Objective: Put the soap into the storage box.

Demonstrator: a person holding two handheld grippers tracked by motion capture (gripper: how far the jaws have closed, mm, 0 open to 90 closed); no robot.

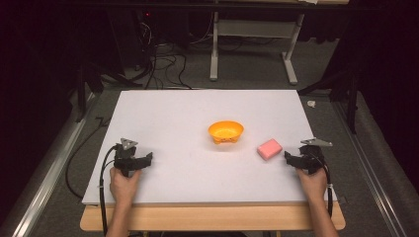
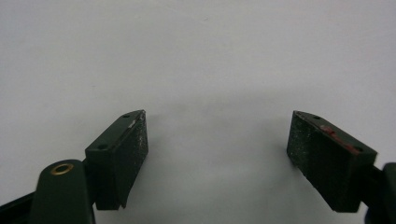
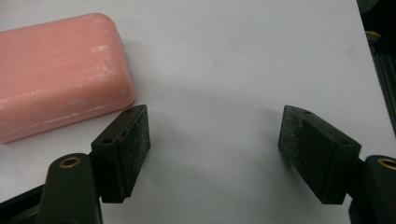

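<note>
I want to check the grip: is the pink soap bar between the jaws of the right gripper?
No, the pink soap bar lies outside the right gripper, beside one jaw, and bare table shows between the jaws.

Not on my job: bowl, board, floor items
Orange bowl upright mid white board; grey stand, cables beyond.

Left claw and right claw, jaws apart, empty.
</note>
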